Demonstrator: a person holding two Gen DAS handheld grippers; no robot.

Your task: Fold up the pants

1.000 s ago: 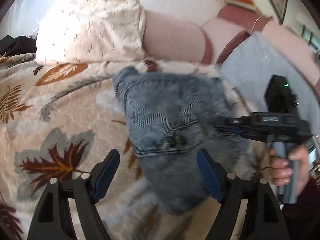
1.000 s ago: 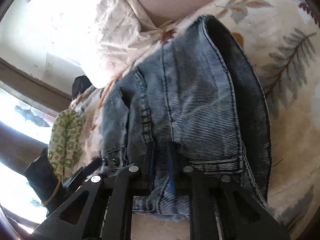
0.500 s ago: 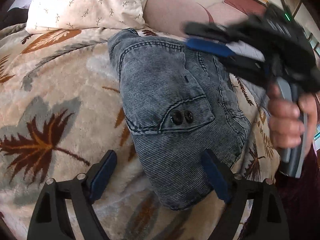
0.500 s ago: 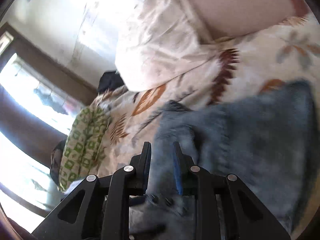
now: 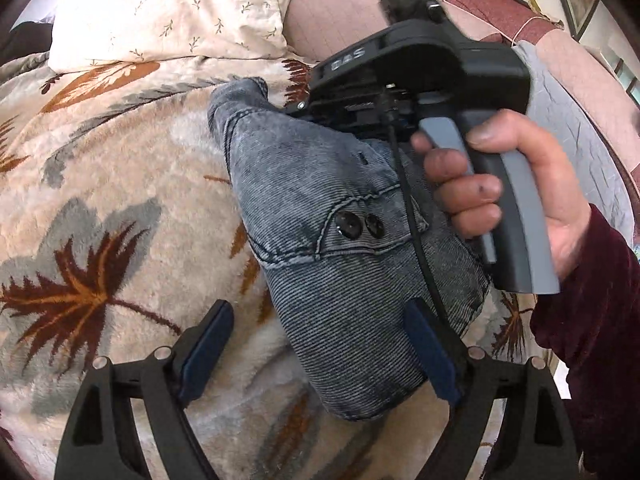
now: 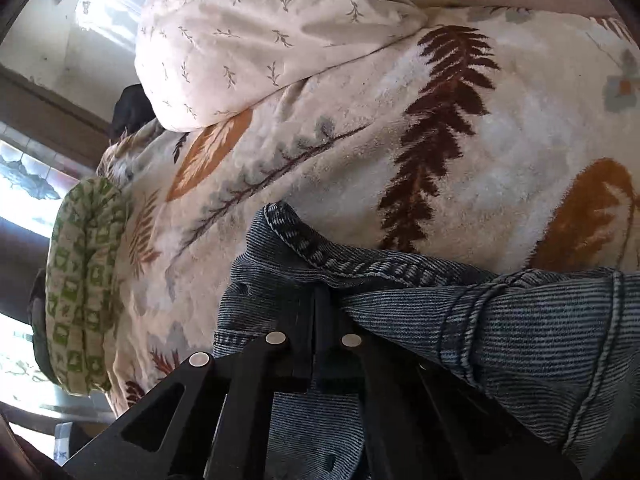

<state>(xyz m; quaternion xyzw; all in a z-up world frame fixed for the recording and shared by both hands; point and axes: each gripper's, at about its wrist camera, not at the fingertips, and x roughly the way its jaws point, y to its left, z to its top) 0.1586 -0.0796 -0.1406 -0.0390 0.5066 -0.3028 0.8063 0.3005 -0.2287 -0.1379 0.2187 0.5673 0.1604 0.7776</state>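
Observation:
The grey-blue denim pants [image 5: 320, 208] lie folded into a compact bundle on the leaf-print blanket [image 5: 100, 200], with two dark buttons facing up. My left gripper [image 5: 316, 308] is open above the bundle's near end, one pad over the blanket and the other over the denim, nothing pressed. My right gripper [image 5: 298, 110], held by a hand [image 5: 480, 184] in a dark red sleeve, reaches to the bundle's far end. In the right wrist view the right gripper [image 6: 320, 304] is shut on a bunched fold of the pants [image 6: 520, 320] near a seamed edge.
A cream pillow with a twig print [image 5: 172, 12] lies at the head of the bed, also seen as the pillow [image 6: 260, 32]. A green-patterned rolled cloth [image 6: 80, 280] sits at the blanket's edge by a bright window. A grey quilted cloth [image 5: 560, 120] lies to the right.
My right gripper has swept across the pants to their far end and closed on a fold of denim. My left gripper has sunk a little and stayed open.

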